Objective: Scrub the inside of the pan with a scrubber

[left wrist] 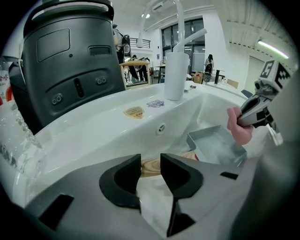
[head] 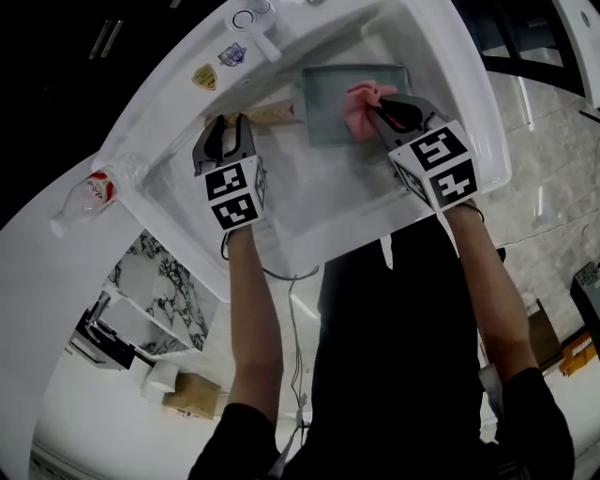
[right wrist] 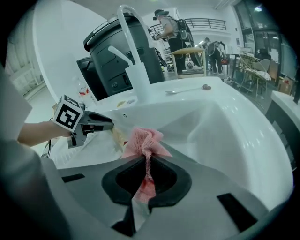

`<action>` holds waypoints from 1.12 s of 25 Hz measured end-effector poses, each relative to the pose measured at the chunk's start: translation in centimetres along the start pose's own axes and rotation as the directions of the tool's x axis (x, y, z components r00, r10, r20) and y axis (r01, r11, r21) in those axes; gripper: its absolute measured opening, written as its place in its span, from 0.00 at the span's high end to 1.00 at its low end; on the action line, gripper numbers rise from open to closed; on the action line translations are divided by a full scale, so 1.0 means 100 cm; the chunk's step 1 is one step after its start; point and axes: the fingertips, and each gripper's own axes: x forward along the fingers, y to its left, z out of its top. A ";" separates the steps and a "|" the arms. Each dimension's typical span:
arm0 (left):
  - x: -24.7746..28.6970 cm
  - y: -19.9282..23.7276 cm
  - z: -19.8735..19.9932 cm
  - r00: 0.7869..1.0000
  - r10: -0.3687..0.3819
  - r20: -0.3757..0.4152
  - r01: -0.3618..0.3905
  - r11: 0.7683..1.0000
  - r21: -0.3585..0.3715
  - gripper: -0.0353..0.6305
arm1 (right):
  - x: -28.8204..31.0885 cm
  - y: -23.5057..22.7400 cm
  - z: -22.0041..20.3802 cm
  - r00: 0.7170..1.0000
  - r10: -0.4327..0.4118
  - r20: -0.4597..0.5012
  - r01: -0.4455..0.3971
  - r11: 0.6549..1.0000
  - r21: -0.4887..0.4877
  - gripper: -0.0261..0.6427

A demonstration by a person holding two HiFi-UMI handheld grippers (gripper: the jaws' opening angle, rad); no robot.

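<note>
A rectangular metal pan with a wooden handle lies in the white sink. My right gripper is shut on a pink mesh scrubber, which hangs at the pan's right side. The right gripper view shows the scrubber pinched between the jaws of that gripper. My left gripper hovers over the handle with its jaws apart. Wood of the handle shows through the gap of the left gripper, lying across it beyond the tips. To the right sit the pan and scrubber.
A white faucet stands at the sink's far rim. A clear plastic bottle lies on the counter at the left. A dark bin-like appliance stands behind the sink. A spoon rests on the counter.
</note>
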 end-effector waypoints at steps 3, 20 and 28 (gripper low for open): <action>0.001 -0.001 0.000 1.000 -0.002 0.000 0.002 1.000 0.003 0.72 | 0.019 0.000 -0.001 1.000 0.007 -0.022 -0.007 1.000 -0.017 0.90; 0.001 0.000 0.000 1.000 0.005 -0.023 -0.004 1.000 0.025 0.73 | 0.109 0.009 -0.021 0.993 -0.003 -0.122 -0.019 0.985 -0.171 0.90; 0.002 -0.001 0.000 0.998 -0.015 -0.054 0.016 0.999 0.033 0.73 | 0.128 0.019 -0.013 0.994 -0.004 -0.113 -0.024 0.969 -0.244 0.90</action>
